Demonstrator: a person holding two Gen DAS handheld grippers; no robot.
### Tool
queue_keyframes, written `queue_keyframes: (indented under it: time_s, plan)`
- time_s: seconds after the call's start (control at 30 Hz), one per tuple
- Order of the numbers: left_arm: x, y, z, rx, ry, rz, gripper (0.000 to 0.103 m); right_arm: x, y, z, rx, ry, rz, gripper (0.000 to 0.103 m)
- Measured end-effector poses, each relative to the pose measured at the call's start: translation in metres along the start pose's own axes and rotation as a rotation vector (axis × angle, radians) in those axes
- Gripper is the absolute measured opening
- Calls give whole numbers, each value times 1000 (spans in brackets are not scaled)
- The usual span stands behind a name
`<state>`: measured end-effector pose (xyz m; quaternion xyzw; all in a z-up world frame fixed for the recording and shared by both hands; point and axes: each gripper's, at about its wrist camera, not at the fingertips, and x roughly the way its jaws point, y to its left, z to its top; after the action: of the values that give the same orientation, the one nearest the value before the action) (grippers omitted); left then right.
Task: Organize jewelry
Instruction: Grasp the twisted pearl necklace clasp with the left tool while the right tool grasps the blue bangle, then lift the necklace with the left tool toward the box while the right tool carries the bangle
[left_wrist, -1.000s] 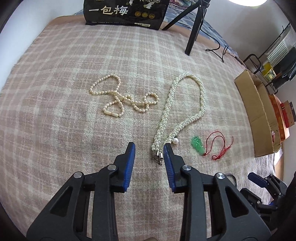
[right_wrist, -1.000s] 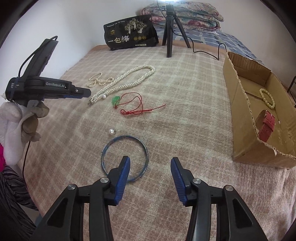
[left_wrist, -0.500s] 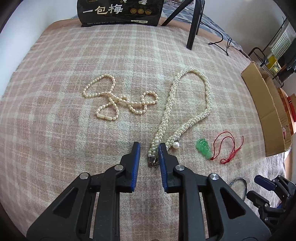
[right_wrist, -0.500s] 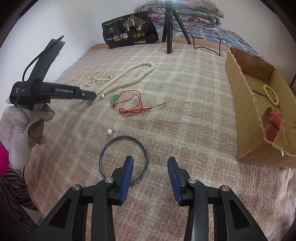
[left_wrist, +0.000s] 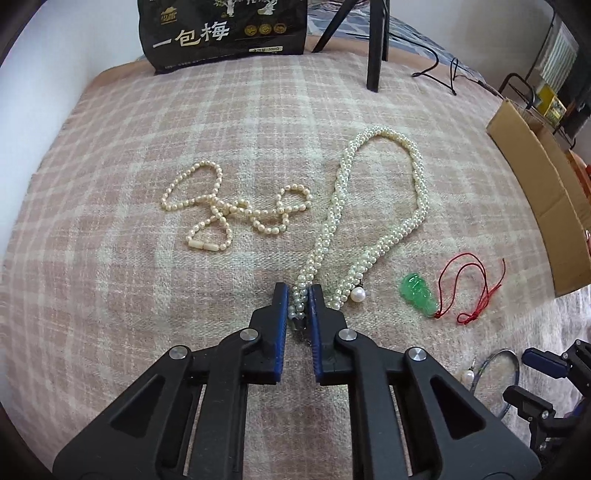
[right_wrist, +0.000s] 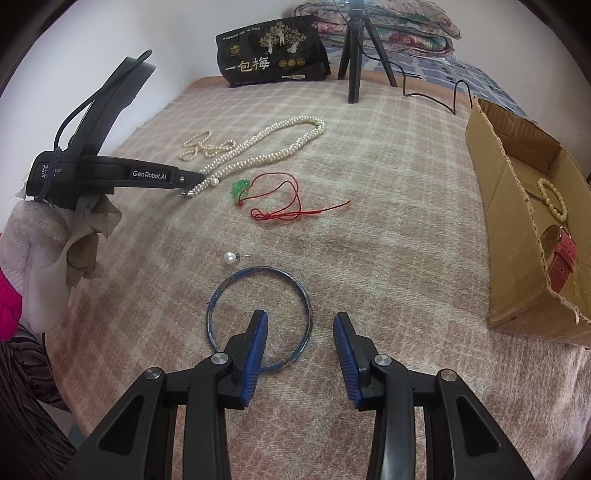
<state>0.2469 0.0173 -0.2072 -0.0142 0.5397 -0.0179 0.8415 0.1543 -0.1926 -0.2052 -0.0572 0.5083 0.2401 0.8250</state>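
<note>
Fuzzy woven plaid blanket all around, matt and kinda nubby. Twisted pearl necklace pinched in the left tool is glossy; tool's matt black plastic with ribbed blue pads, shiny metal rivets. Right of the right tool, rough matt cardboard box.

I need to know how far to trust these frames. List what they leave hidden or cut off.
- Clasp end of the braided pearl necklace: left wrist view, mostly hidden between the left hand-held gripper fingers.
- Blue bangle: right wrist view, near arc covered by a right hand-held gripper finger.
- Cardboard box: near interior hidden by its wall; watch only partly shows.
</note>
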Motion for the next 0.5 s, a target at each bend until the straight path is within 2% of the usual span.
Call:
queue_keyframes:
  time_s: [0.17,0.27,0.43,0.5]
  plan:
    - [0,3,1,-25,-4,-12,7,7,1,-1,-12,20,-8,38]
    - [-1,6,0,-39,-6,-17,7,8,1,0,-18,21,-17,32]
    - [-3,7,-1,-52,-10,-18,7,9,1,2,-34,17,-26,4]
    - [-5,8,-2,-61,-14,-19,7,7,1,3,-35,11,-15,1]
